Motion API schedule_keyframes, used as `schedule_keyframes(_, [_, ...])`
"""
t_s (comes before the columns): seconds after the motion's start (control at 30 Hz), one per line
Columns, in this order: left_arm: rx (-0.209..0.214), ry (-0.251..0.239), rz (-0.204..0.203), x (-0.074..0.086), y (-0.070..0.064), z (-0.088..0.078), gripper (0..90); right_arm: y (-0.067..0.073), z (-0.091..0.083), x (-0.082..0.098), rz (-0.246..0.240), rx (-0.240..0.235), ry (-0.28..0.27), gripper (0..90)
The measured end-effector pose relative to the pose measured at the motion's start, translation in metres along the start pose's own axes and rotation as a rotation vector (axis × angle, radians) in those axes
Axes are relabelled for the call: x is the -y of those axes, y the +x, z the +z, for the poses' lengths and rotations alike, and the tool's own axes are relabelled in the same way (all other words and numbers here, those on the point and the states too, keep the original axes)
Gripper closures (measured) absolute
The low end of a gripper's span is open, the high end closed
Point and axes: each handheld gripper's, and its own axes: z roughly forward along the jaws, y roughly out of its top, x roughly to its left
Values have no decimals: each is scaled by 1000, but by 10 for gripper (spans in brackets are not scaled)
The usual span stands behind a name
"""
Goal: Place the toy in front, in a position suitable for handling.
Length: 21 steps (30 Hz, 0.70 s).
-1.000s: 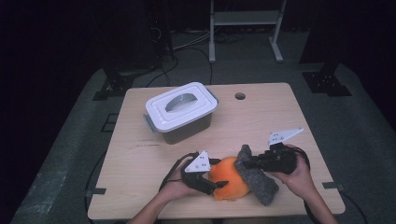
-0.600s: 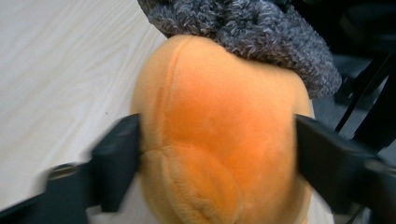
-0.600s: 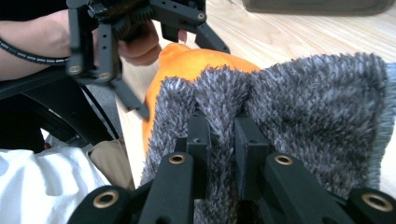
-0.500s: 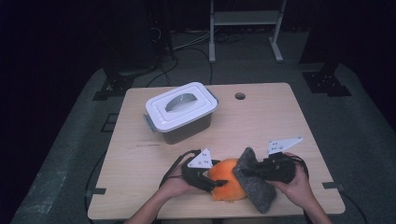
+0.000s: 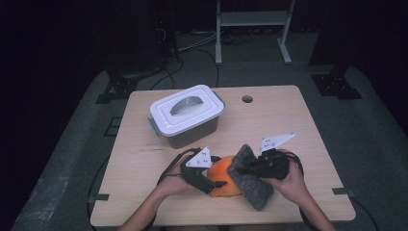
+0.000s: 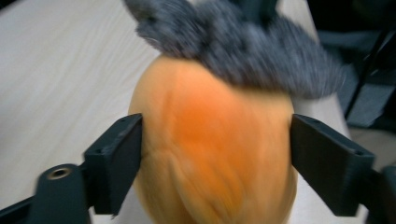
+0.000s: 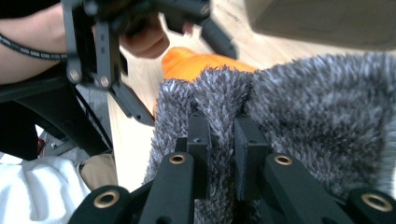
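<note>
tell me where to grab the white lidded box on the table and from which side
Best guess: take the white lidded box by the arched handle recessed in its lid, coming straight down from above. The handle lies flat across the lid's middle, narrow enough for two jaws, while the body looks too wide. The side latches at its short ends seem a poorer hold.

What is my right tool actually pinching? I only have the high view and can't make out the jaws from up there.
Observer: The right tool is shut on a raised fold of the grey fuzzy cloth.
Operator: And the left one?
Observer: The left tool has the orange plush between its jaws. Both jaws lie against its sides, though they have just been opening.
</note>
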Motion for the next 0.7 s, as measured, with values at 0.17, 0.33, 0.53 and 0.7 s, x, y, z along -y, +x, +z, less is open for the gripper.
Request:
schedule_keyframes(0.17, [7,-32,-24,0,1,1,297,11,1,2,-38,4,8,780])
schedule_keyframes(0.33, [-8,-38,-11,4,-2,2,367,1,-11,13,-20,12,2,780])
schedule_keyframes(0.53, [-3,-43,-13,11,-1,-4,372,-18,-27,36,73,40,-7,779])
schedule_keyframes(0.7, [-2,-35,-2,14,-2,-9,370,-28,-28,46,132,42,14,777])
